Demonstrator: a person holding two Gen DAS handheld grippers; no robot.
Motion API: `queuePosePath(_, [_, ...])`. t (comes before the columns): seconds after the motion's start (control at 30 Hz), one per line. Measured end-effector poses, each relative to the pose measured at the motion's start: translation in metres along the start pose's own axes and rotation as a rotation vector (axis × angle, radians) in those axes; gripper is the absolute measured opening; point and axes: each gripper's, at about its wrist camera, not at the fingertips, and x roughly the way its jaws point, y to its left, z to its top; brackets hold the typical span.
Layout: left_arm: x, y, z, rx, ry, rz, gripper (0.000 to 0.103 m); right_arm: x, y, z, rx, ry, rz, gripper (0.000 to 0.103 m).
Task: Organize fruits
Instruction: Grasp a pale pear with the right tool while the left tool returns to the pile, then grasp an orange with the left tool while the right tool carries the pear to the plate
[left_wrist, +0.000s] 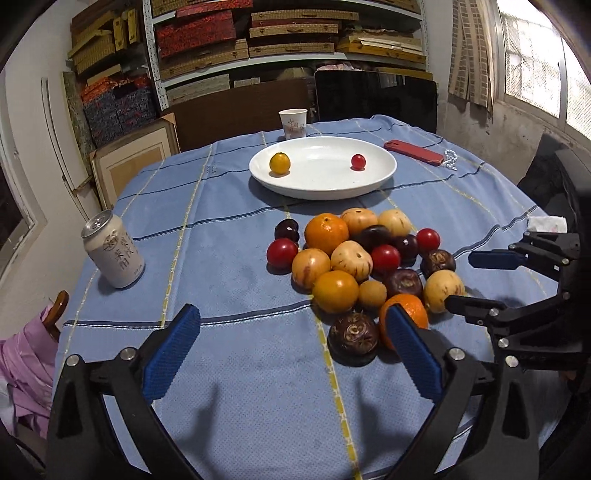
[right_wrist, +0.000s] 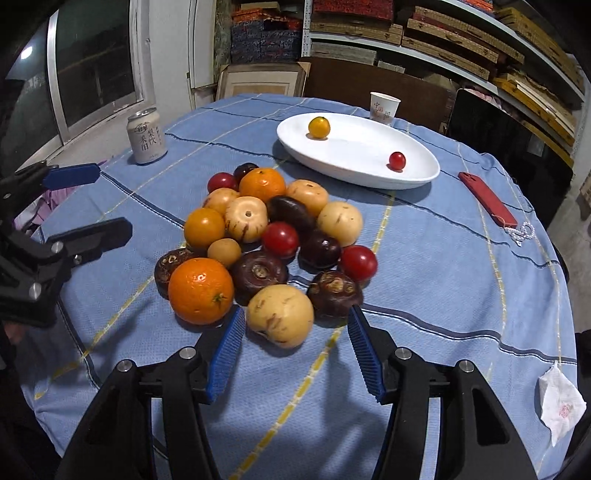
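Two fruits placed: yellow tomato (right_wrist: 319, 127) and red cherry tomato (right_wrist: 397, 160) sit on the white plate (right_wrist: 413, 177).
Pile: rest heaped on the desk (right_wrist: 424, 266), near the plate.
Next take: pale pepino (right_wrist: 279, 315), firm, smooth, bruisable; grip its widest middle.
Right gripper (right_wrist: 295, 354): jaws parted, straddling it, not pressing.
Left gripper (left_wrist: 291, 350): jaws wide, empty.

Both wrist cameras look forward and down along their own fingers at the blue-clothed table (left_wrist: 229, 258). The left view sits nearer the can (left_wrist: 112, 254), lower left of frame. Both share the fruit pile (right_wrist: 273, 236) at centre and white plate (right_wrist: 354, 162) above.
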Motion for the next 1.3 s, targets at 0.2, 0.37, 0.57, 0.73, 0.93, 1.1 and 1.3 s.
queuePosePath(0.2, [0.002, 0.003, -0.002, -0.025, 0.01, -0.029, 0.098, 0.017, 0.007, 0.004, 0.018, 0.027, -0.012, 0.045])
queuePosePath(0.37, [0.002, -0.014, -0.001, -0.003, 0.014, -0.068, 0.098, 0.006, 0.004, -0.003, 0.035, 0.026, 0.016, 0.042])
queuePosePath(0.57, [0.006, -0.047, 0.001, 0.044, 0.009, -0.101, 0.098, -0.033, -0.01, -0.026, 0.056, -0.037, -0.021, 0.042])
queuePosePath(0.73, [0.014, -0.072, 0.004, 0.057, 0.008, -0.113, 0.098, -0.054, -0.023, -0.052, 0.09, -0.048, -0.044, 0.042])
queuePosePath(0.93, [0.028, -0.094, 0.005, 0.093, 0.024, -0.106, 0.098, -0.058, -0.037, -0.063, 0.129, -0.039, -0.065, 0.042])
queuePosePath(1.1, [0.036, -0.098, 0.004, 0.104, 0.037, -0.087, 0.098, -0.058, -0.037, -0.063, 0.125, -0.044, -0.054, 0.042])
queuePosePath(1.3, [0.038, -0.098, 0.002, 0.104, 0.045, -0.108, 0.098, -0.056, -0.036, -0.063, 0.135, -0.04, -0.05, 0.042])
